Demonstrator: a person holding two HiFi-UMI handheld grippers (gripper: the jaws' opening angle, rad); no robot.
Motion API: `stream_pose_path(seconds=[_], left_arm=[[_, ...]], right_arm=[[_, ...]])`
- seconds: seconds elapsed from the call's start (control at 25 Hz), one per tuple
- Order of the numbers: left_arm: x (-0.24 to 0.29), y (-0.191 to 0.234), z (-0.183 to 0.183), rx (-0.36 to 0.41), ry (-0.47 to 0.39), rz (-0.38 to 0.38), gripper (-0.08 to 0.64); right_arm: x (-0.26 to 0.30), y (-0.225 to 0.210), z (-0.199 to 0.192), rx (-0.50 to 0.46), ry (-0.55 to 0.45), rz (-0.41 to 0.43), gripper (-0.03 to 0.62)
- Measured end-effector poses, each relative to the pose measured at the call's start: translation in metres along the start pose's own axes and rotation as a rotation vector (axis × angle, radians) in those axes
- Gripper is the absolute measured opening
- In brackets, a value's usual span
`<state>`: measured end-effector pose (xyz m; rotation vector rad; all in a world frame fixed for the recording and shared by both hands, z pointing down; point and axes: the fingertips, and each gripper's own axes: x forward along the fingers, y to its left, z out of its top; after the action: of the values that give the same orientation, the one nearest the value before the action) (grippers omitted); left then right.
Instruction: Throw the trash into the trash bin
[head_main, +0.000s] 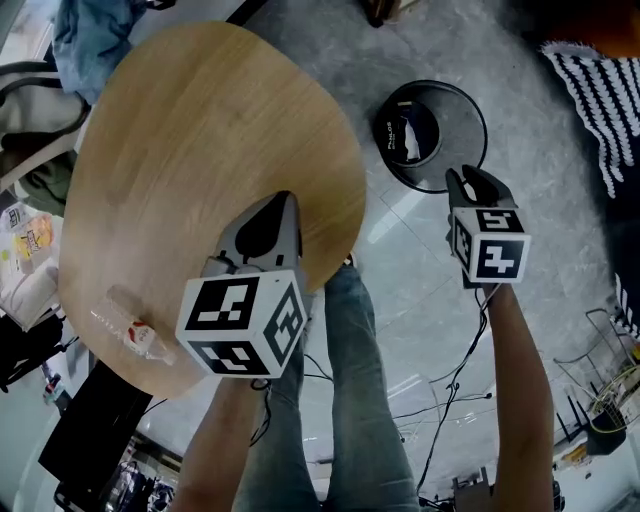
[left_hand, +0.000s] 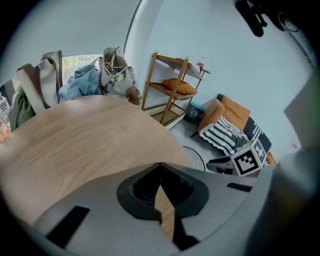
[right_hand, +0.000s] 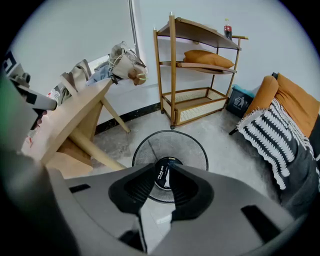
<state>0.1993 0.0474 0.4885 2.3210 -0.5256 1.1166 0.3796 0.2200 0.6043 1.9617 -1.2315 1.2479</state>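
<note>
Floor, trash bin under right gripper jaws

White print on black packet in trash bin — unreadable

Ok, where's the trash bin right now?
Head view, upper right: the trash bin stands on the floor to the right of the wooden table, just beyond the right gripper.

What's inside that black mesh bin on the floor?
A dark item with white lettering lies at the bottom of the bin. The right gripper covers its near rim, hiding anything beneath.
</note>
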Motion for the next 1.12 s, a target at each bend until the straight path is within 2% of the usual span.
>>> stream_pose_path(seconds=[0.28,0.56,0.84,1.12], left_arm=[[-0.027,0.017,0.0,-0.07,-0.054,0.027,0.011],[-0.073,0.043,-0.003,-0.136,-0.11,0.052,0.011],[-0.146,0.099,-0.024,-0.23,-0.171,0.127,0.011],[-0.234,0.176,-0.071,-0.352,-0.22,0.239,0.011]], right_arm=[[-0.038,0.013,0.033,-0.033,-0.057,0.003,0.097],[-0.088,0.054,0.066,-0.085,-0.123,0.014,0.098],[-0.129,0.161,0.089,-0.176,-0.17,0.122,0.124],[-0.156,0.291,0.084,-0.214,-0.182,0.244,0.161]])
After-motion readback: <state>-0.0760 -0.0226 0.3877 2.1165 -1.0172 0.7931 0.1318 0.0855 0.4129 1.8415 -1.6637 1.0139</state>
